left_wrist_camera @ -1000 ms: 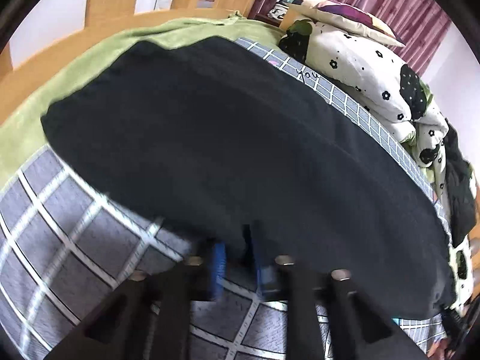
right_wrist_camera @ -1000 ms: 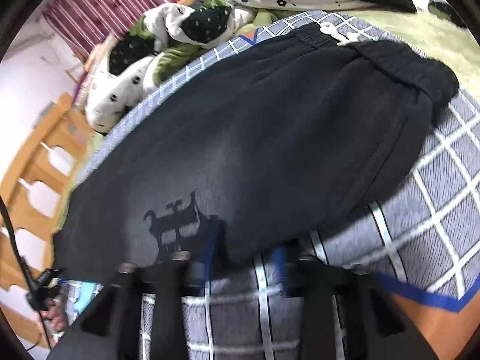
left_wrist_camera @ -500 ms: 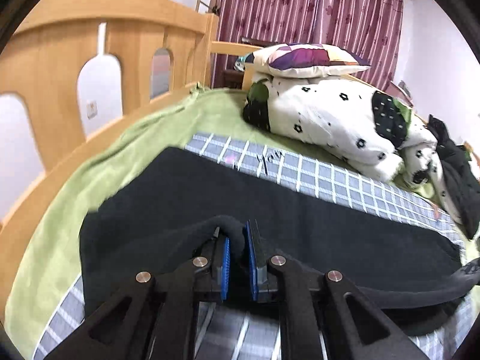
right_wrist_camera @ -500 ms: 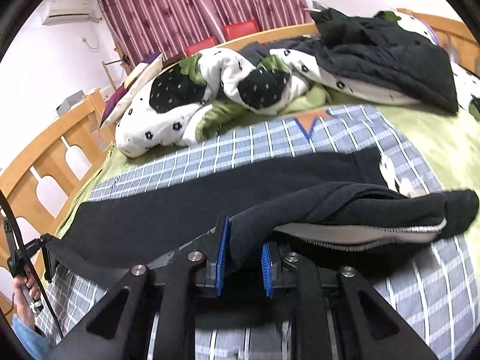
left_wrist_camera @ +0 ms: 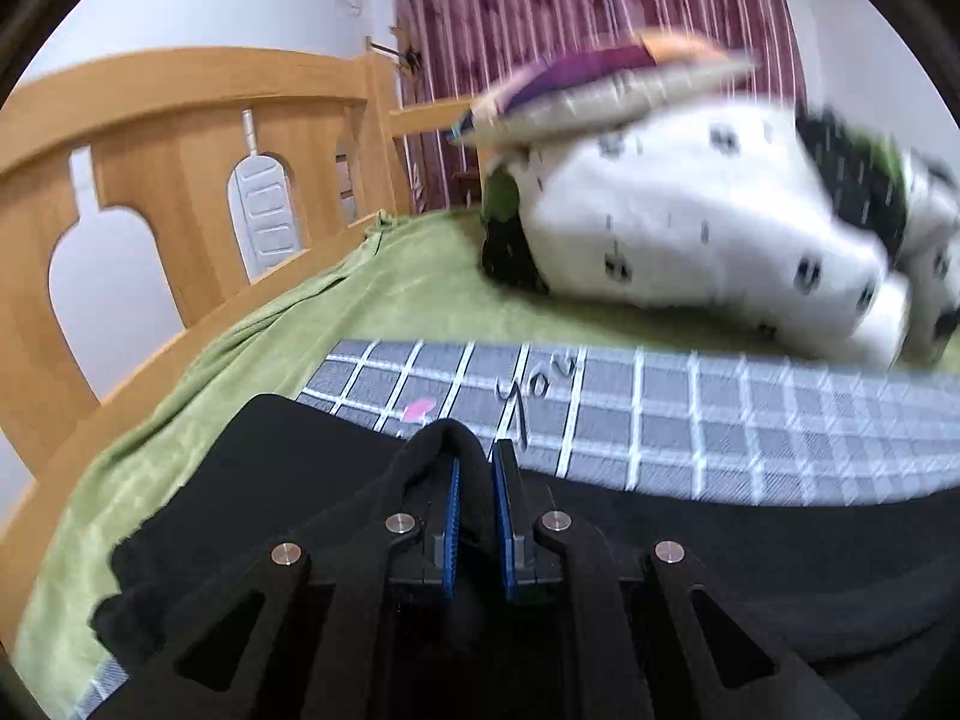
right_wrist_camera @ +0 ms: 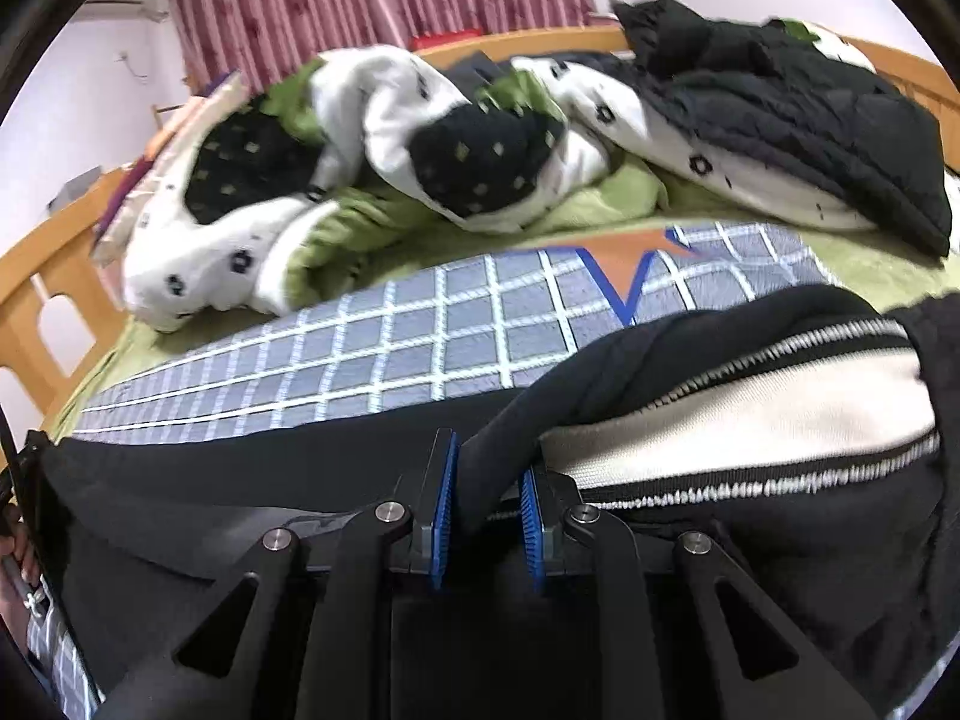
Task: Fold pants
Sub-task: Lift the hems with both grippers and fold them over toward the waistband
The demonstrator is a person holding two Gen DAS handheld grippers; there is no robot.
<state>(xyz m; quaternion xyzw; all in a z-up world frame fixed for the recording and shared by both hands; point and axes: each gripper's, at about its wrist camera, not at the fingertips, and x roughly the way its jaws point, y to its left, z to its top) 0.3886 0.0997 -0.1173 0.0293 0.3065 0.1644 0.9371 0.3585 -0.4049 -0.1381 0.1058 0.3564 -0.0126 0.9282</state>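
pinching a raised fold of the black pants [left_wrist_camera: 300,480], the left gripper [left_wrist_camera: 477,468] is clenched with its blue pads hard against the cloth, seen through the left wrist camera. the fabric humps up over the fingertips and drapes down both sides, spreading left over the green sheet [left_wrist_camera: 372,300] and right along the near edge of the grey checked blanket [left_wrist_camera: 660,414], which carries handwritten lettering. beyond lie a white quilt with black spots [left_wrist_camera: 690,228], blurred, and a patterned pillow [left_wrist_camera: 600,84] resting on top of it. a wooden bed rail [left_wrist_camera: 180,120] with arched cut-outs runs along the left, and maroon curtains [left_wrist_camera: 570,0] hang behind.

from the right wrist camera, the right gripper [right_wrist_camera: 489,480] is likewise closed on a thick black roll of the pants [right_wrist_camera: 240,480] near the waistband [right_wrist_camera: 750,414], whose pale lining with zigzag stitching is turned outward just right of the pads. the rest of the garment stretches leftward across the checked blanket [right_wrist_camera: 420,336]. behind it sit the rumpled spotted quilt [right_wrist_camera: 372,138] and a dark jacket [right_wrist_camera: 780,96] heaped on the bedding. no containers show in either view.
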